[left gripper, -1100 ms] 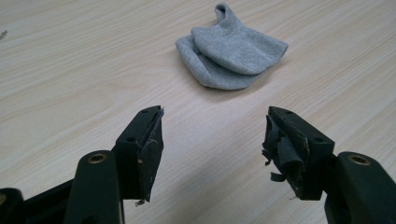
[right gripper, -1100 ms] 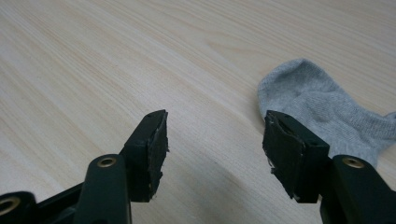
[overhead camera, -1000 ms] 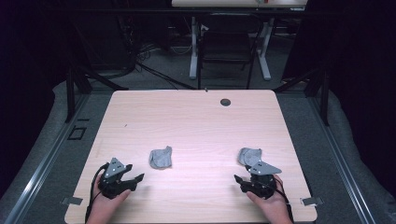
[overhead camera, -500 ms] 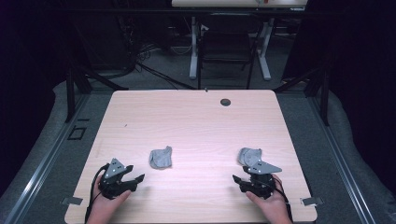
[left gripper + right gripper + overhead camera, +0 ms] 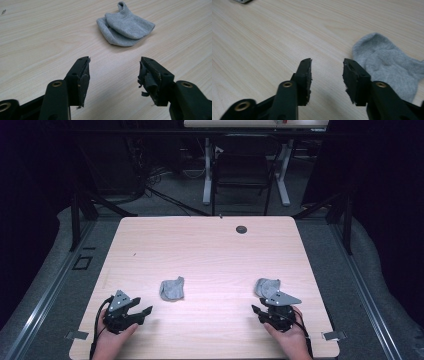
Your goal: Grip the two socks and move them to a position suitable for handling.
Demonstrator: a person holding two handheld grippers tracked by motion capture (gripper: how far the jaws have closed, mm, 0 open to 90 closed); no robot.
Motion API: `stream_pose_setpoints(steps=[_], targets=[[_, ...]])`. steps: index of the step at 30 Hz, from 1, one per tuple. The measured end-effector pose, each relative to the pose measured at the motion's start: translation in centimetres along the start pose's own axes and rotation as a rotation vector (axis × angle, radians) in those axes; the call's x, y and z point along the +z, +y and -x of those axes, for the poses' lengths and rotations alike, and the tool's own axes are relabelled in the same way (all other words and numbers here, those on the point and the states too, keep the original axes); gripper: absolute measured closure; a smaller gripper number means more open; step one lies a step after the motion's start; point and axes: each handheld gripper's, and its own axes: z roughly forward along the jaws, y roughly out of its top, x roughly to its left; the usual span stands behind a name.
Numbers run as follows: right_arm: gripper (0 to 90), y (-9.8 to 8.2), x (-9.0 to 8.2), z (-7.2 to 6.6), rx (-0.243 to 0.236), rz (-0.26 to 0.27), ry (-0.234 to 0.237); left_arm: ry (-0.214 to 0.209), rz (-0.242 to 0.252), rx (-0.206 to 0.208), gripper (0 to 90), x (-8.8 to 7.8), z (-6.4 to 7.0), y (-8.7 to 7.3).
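Two grey socks are lying on the wooden table: the folded sock near the middle, the flatter sock just beyond the right gripper. Both grippers are sitting with jaws parted and holding nothing, the left gripper gaping wider. Judged light, soft and limp, each sock is likely calling for a pinch at its raised fold or cuff edge.
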Motion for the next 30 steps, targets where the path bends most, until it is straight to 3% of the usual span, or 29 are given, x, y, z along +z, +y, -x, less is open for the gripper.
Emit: stream_pose_setpoints(steps=[6,8,10,15,19,24,30], targets=[[65.5,0.7,-0.6,0.9,0.049,-0.007,-0.067,-0.017,0.012,-0.018,45.1,-0.1,0.4,0.0],[70.8,1.6,-0.8,1.9,0.093,-0.015,-0.085,-0.025,0.013,0.001,45.1,0.1,0.9,0.2],[72.1,2.2,-0.5,2.8,0.090,-0.021,-0.118,-0.028,0.009,0.011,45.1,0.1,1.1,0.3],[68.9,2.6,0.9,4.4,0.155,-0.040,-0.161,-0.039,0.011,0.017,46.8,0.1,1.3,0.5],[68.7,2.6,1.9,4.8,0.183,-0.057,-0.181,-0.050,0.010,0.003,47.7,0.2,1.2,0.4],[68.6,2.6,2.9,4.8,0.169,-0.087,-0.199,-0.049,0.015,0.012,47.7,0.1,1.4,0.5],[63.4,2.8,3.6,4.5,0.209,-0.081,-0.198,-0.055,0.016,0.023,48.4,0.0,1.7,0.5]])
